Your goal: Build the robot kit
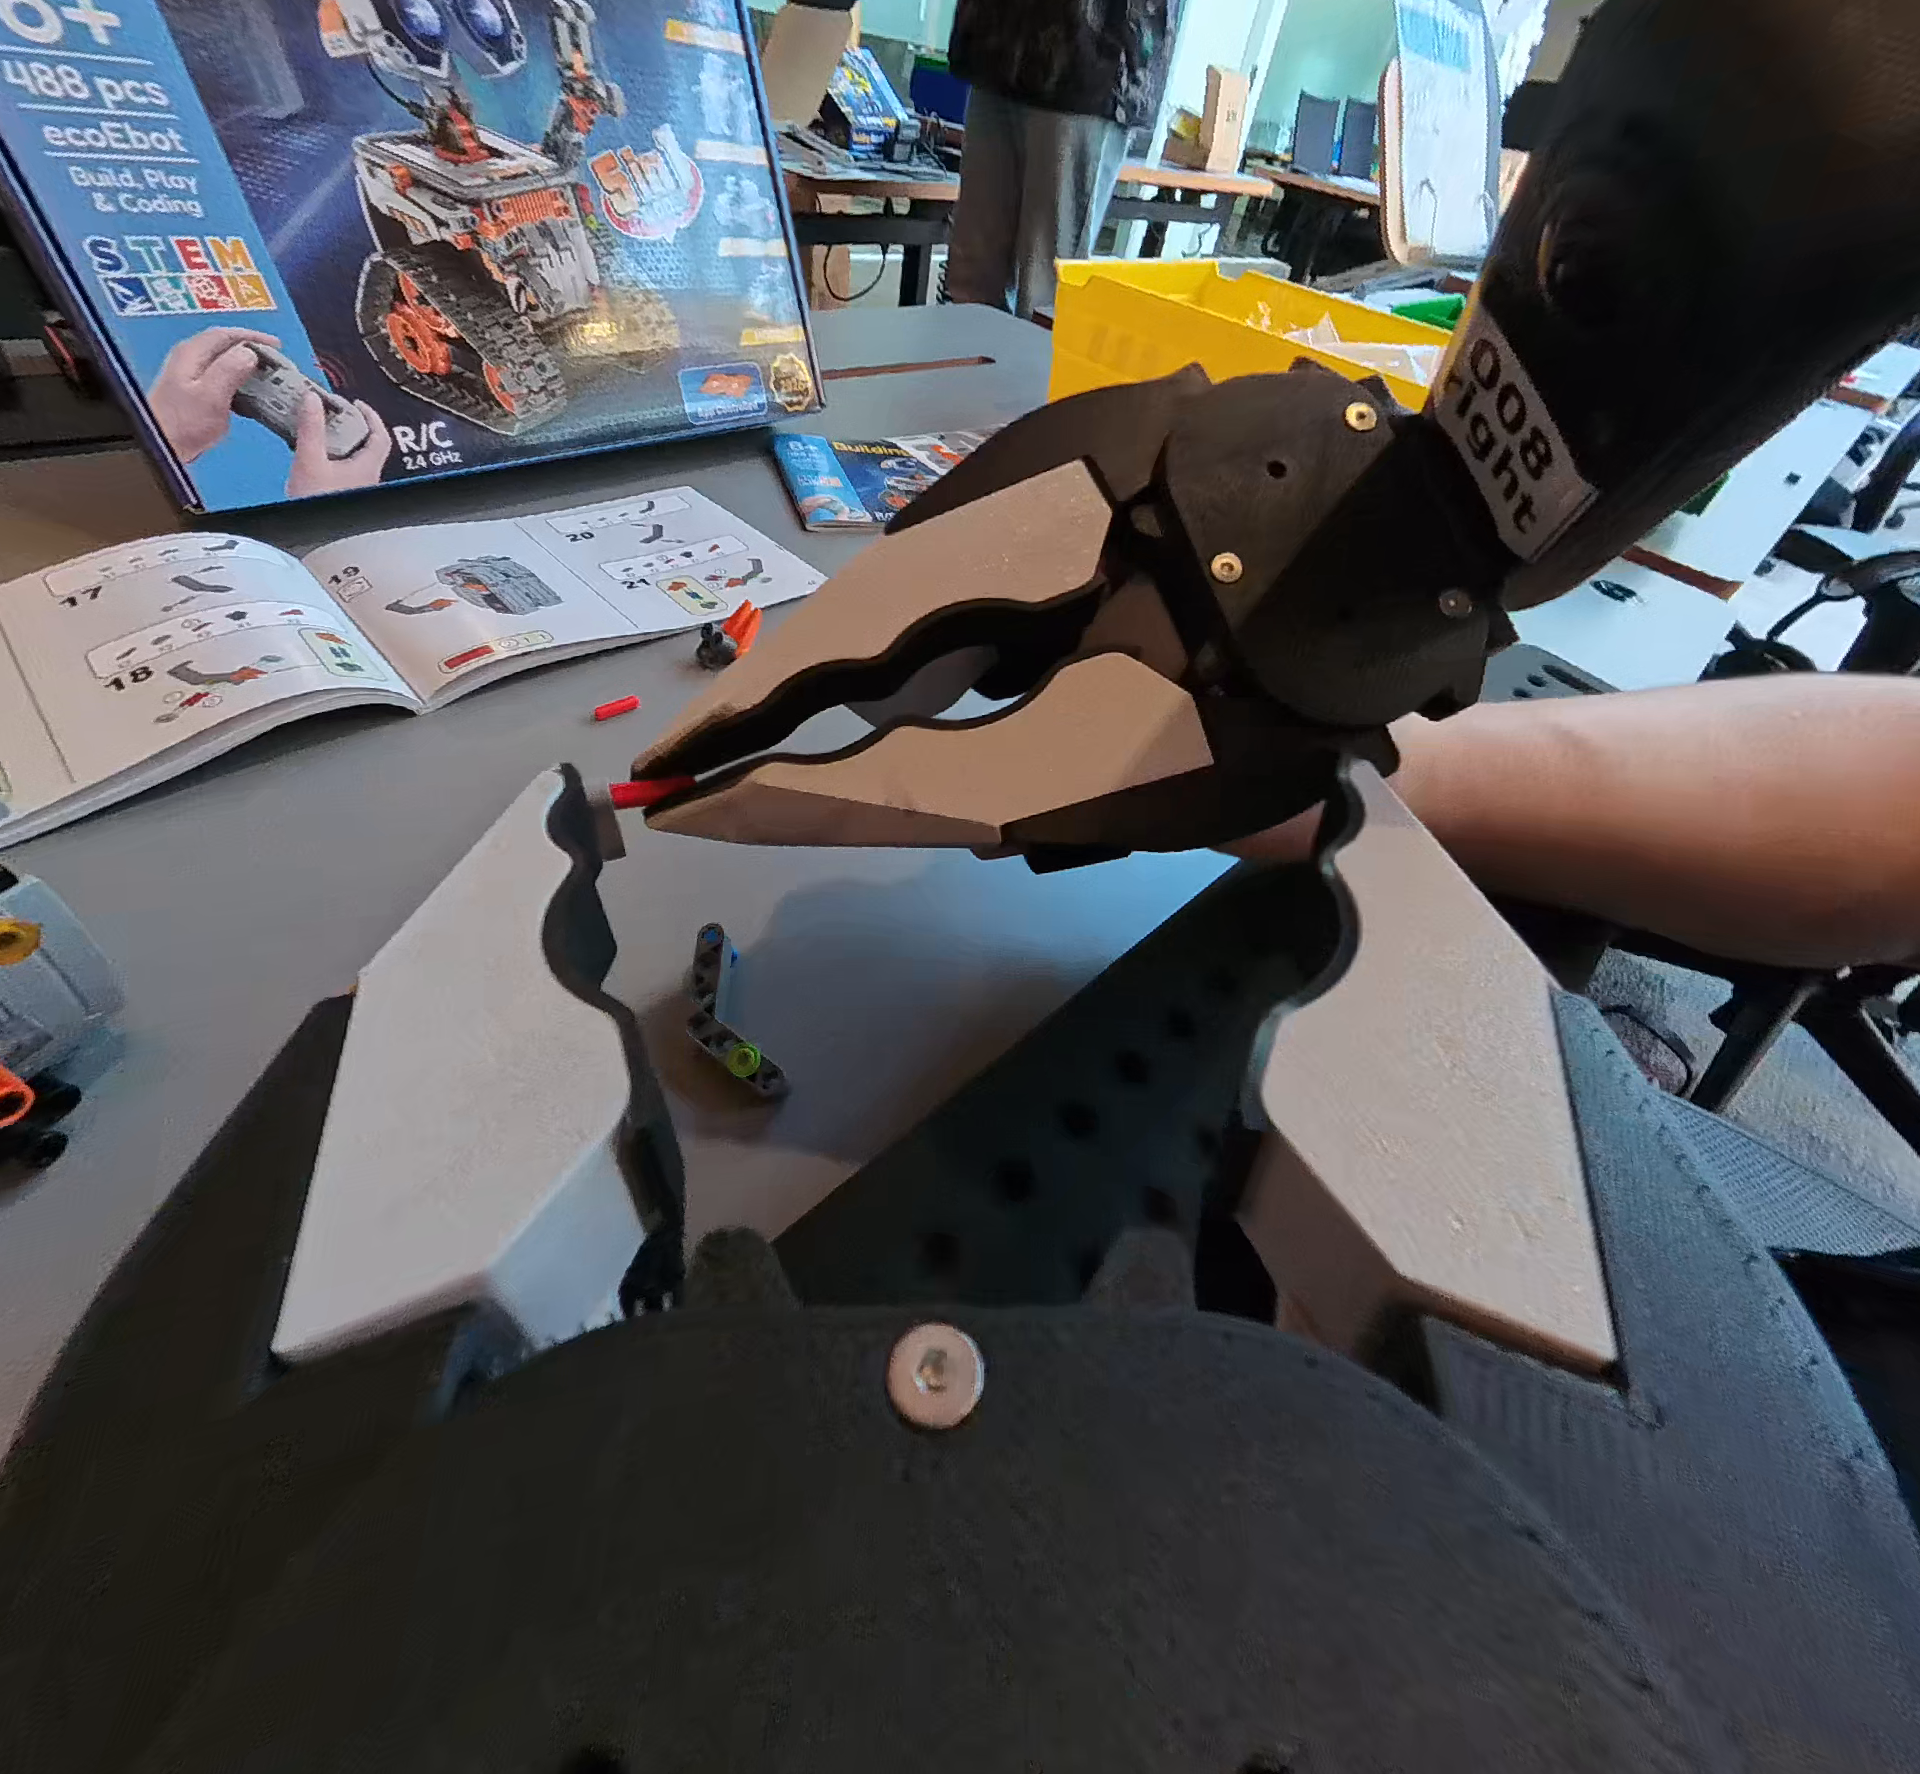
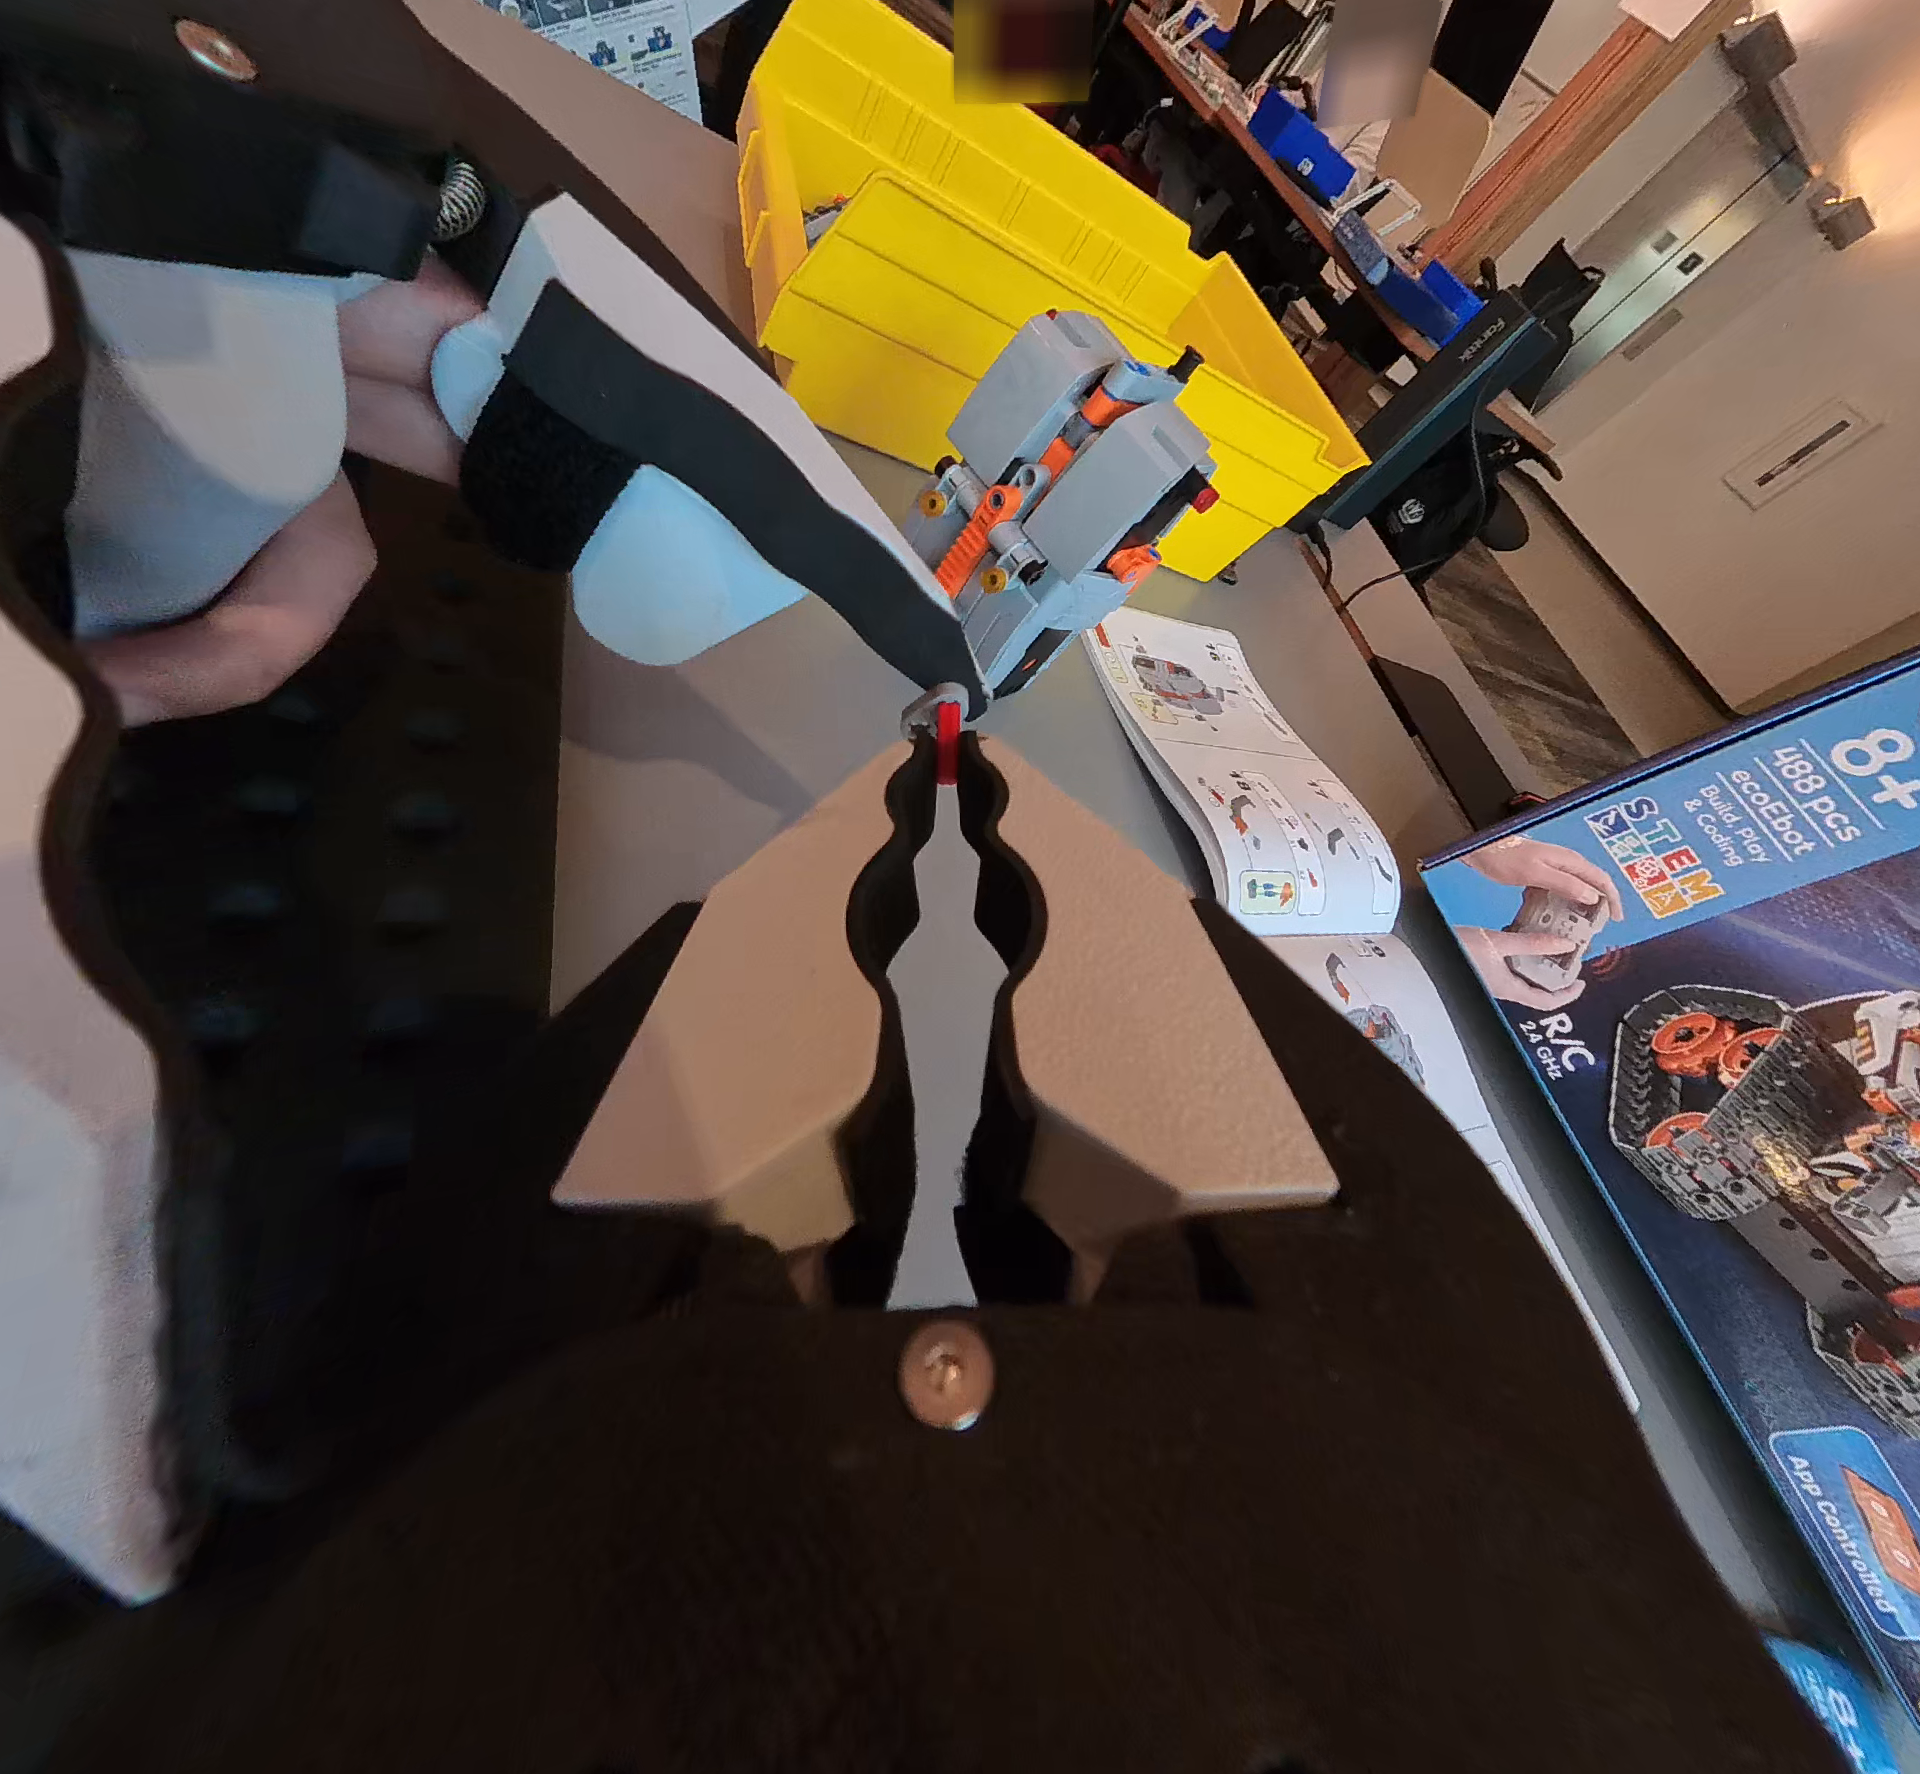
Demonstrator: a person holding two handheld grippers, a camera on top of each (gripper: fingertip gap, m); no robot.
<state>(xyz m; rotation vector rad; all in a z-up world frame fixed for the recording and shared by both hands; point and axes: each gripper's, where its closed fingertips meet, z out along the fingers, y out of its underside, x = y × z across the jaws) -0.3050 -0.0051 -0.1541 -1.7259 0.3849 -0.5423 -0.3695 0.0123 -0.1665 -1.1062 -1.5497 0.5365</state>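
— Grippers first: what do you read?

— Right gripper (image 2: pixel 943 758) is clamped on a red pin (image 1: pixel 649 792), whose free end meets a small grey piece (image 2: pixel 928 708) at the fingertip of my left gripper (image 1: pixel 966 815), jaws wide apart.

— Surroundings?

— Grey angled beam (image 1: pixel 730 1016) on the table (image 1: pixel 260 903) between my left fingers; open instruction booklet (image 1: pixel 343 623) and kit box (image 1: pixel 405 166) beyond.

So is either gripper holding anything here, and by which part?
The right gripper pinches a small red pin by one end at its jaw tips; the other end meets a small grey piece. The left gripper is open, holding nothing.
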